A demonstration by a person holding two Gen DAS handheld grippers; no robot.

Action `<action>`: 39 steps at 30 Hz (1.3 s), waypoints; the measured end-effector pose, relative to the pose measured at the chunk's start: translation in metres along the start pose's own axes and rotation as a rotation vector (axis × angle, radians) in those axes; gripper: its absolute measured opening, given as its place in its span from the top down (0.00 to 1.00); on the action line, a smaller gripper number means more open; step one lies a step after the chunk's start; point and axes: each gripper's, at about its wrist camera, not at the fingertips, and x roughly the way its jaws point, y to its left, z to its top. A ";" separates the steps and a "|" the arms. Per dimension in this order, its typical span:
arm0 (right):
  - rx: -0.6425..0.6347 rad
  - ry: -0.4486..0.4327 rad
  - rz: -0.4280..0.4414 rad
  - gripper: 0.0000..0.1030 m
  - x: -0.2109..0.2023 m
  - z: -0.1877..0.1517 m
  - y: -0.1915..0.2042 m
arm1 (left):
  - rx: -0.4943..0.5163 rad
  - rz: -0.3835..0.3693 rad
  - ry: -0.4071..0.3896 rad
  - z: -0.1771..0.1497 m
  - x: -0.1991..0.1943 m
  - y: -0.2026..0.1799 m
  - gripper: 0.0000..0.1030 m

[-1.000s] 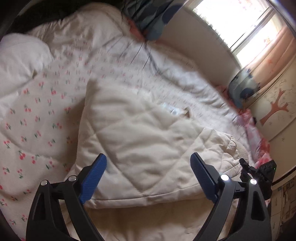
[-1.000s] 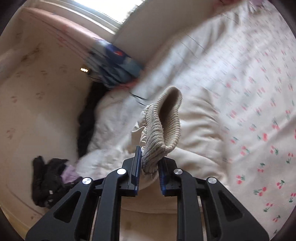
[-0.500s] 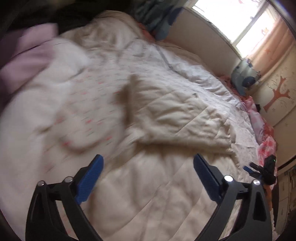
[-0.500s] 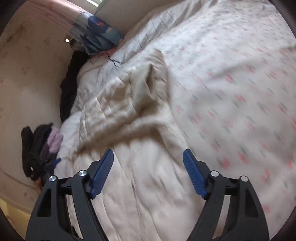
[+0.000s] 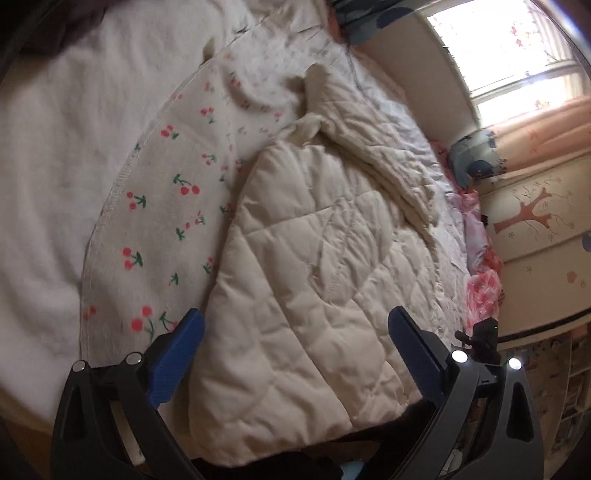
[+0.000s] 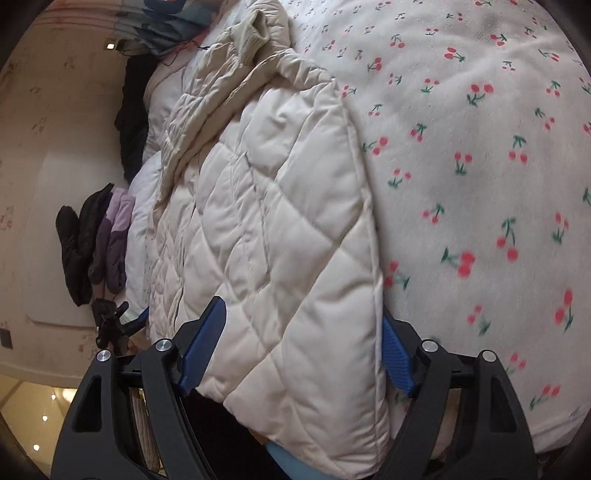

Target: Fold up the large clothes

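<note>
A cream quilted padded jacket (image 5: pixel 306 266) lies on the cherry-print bed sheet (image 5: pixel 155 206), its hem at the near bed edge, a sleeve folded across its far part. It also shows in the right wrist view (image 6: pixel 280 229) with its ribbed cuff (image 6: pixel 255 29) at the far end. My left gripper (image 5: pixel 295 339) is open, its blue fingers either side of the jacket's near hem, holding nothing. My right gripper (image 6: pixel 299 343) is open, its jaws straddling the jacket's near corner, not closed on it.
A white duvet (image 5: pixel 48 147) lies left of the sheet. A window (image 5: pixel 517 55) and blue cushions (image 5: pixel 476 162) are at the far side. Dark and purple clothes (image 6: pixel 96 240) hang by the wall. Pink bedding (image 5: pixel 480 288) lies along the bed's right edge.
My right gripper let go of the ribbed cuff and opened. Both grippers pulled back to the jacket's near hem and now straddle it, open.
</note>
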 end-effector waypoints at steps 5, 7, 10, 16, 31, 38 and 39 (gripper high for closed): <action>-0.007 0.069 0.018 0.19 0.009 -0.020 0.001 | 0.018 0.149 0.139 -0.014 0.019 0.007 0.07; 0.002 0.079 0.056 0.18 0.008 -0.027 0.000 | 0.017 0.148 0.191 -0.022 0.028 0.011 0.07; 0.006 0.094 0.114 0.18 0.006 -0.035 -0.002 | -0.031 -0.016 0.204 -0.029 0.025 0.012 0.07; -0.019 0.111 0.141 0.22 0.006 -0.041 -0.001 | -0.087 -0.030 0.159 -0.039 0.021 0.021 0.16; -0.151 -0.267 0.415 0.88 -0.081 -0.026 0.097 | 0.005 -0.094 -0.028 -0.027 -0.044 -0.060 0.87; -0.230 -0.301 0.475 0.88 -0.162 -0.056 0.111 | 0.075 -0.203 -0.089 -0.057 -0.114 -0.098 0.87; -0.238 -0.292 0.466 0.88 -0.169 -0.065 0.107 | 0.085 -0.209 -0.081 -0.070 -0.123 -0.096 0.87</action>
